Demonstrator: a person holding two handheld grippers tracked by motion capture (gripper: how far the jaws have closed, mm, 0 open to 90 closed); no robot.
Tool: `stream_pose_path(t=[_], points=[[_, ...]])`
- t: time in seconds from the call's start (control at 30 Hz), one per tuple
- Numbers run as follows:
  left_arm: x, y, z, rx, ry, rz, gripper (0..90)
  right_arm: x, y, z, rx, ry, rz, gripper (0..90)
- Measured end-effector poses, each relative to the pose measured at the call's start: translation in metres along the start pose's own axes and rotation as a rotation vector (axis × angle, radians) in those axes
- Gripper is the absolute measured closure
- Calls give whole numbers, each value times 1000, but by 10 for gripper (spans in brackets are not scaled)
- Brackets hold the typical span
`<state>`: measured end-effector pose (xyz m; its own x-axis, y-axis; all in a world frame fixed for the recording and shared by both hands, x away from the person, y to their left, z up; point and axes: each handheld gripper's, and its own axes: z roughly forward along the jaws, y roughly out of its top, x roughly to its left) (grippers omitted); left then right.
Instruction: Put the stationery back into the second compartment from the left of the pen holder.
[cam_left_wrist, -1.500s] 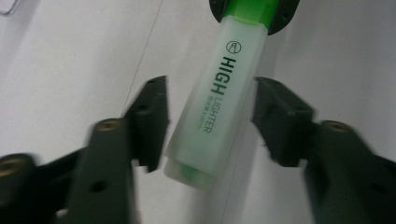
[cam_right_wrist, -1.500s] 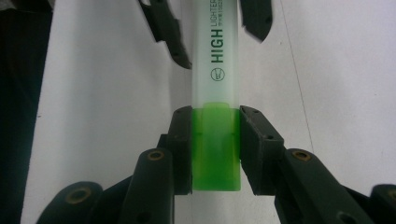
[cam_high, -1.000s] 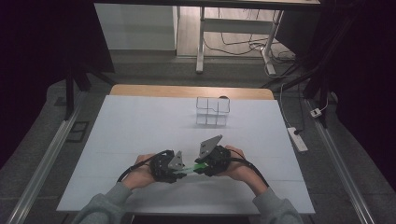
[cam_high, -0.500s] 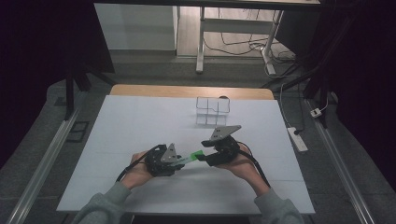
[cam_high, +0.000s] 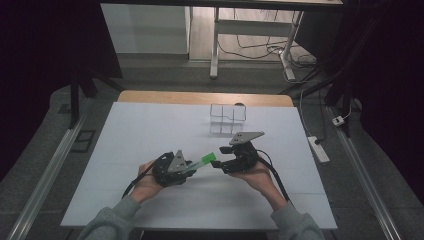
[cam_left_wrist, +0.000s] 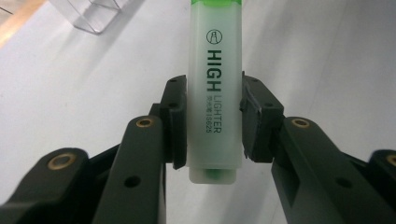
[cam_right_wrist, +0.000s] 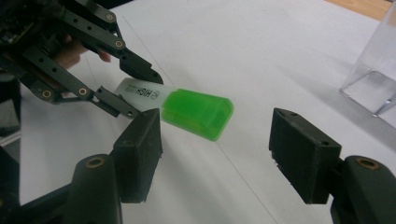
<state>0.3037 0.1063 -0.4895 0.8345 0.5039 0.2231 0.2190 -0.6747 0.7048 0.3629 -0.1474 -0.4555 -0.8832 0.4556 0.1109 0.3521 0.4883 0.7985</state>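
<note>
One flat-sided highlighter (cam_left_wrist: 215, 88), frosted white plastic with a glossy green cap (cam_right_wrist: 198, 113), sits above the matte white counter (cam_high: 150, 130), pinched at its barrel by your left gripper (cam_high: 189, 169). Your right gripper (cam_right_wrist: 219, 158) has just been opening; its blocky black fingers (cam_right_wrist: 301, 154) stand spread, the cap just beyond them, untouched.

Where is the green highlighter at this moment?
In the high view the highlighter is clamped in the left gripper, low centre, its green cap pointing at the open right gripper.
</note>
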Motion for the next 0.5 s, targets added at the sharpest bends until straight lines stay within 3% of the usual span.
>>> stream_pose_path(t=[0.2, 0.33, 0.5], points=[[-9, 5, -1, -52, 41, 21, 652, 3, -1, 6, -24, 48, 40, 365], [-13, 5, 2, -65, 42, 25, 651, 6, 0, 8, -24, 71, 49, 412], [-17, 6, 6, -60, 50, 20, 648, 6, 0, 7, -42, 65, 59, 513]])
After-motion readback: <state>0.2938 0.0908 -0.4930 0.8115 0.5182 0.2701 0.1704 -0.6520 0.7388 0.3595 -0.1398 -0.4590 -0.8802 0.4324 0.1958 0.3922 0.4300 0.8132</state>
